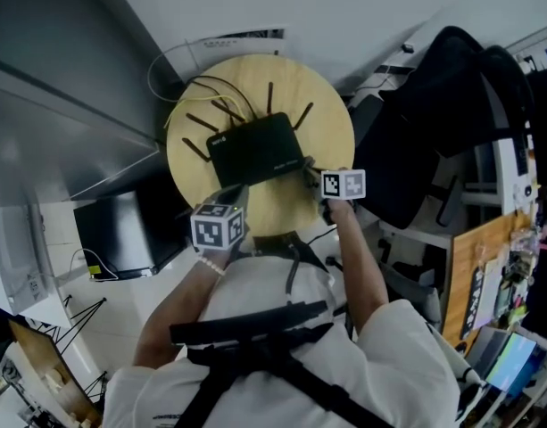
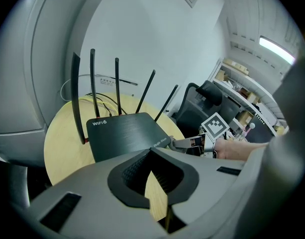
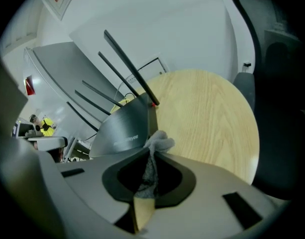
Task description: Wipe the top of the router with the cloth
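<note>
A black router (image 1: 255,148) with several upright antennas lies on a round wooden table (image 1: 331,123). My right gripper (image 3: 153,151) is shut on a small grey cloth (image 3: 159,142), whose bunched end sticks out past the jaw tips at the router's (image 3: 125,128) near corner. In the head view the right gripper (image 1: 310,169) sits at the router's right front corner. My left gripper (image 1: 237,193) hovers at the router's front edge. Its jaws meet at the tips with nothing between them, just short of the router (image 2: 123,136). The right gripper (image 2: 189,143) also shows there.
The table (image 3: 212,118) has bare wood to the router's right. A black office chair (image 1: 443,123) stands close on the right. Grey wall panels (image 1: 68,123) run along the left. Thin cables (image 1: 179,65) trail off the table's far side.
</note>
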A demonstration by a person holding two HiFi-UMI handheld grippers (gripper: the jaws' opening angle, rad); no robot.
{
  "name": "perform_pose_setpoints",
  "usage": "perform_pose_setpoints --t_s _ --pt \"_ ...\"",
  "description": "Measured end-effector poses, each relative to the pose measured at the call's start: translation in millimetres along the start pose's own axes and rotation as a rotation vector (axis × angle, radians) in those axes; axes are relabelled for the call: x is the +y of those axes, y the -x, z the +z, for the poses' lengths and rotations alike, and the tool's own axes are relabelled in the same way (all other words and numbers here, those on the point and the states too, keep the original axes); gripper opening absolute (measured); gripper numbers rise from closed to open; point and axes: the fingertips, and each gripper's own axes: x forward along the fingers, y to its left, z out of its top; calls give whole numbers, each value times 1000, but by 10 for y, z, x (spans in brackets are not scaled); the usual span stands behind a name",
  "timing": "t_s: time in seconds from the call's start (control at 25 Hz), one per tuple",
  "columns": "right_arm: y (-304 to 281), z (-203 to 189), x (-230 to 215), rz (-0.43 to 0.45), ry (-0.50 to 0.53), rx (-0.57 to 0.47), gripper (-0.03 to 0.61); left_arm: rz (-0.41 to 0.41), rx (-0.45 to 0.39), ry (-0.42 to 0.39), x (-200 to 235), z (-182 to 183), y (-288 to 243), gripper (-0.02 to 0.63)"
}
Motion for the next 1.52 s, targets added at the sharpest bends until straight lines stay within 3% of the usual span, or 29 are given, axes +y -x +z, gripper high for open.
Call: perform_pose_setpoints --t_s 0.12,0.36,0.68,1.52 --pt "-5 -60 74 -11 1 -9 40 5 1 7 38 -82 100 -3" --pt "177 -69 -85 -186 -75 -138 40 20 3 24 133 -277 303 -3" --pt "-60 -187 229 -132 -92 -123 40 40 5 44 277 -441 501 -3" --pt "-756 -695 1677 63 24 25 40 80 -20 100 701 -628 914 -3"
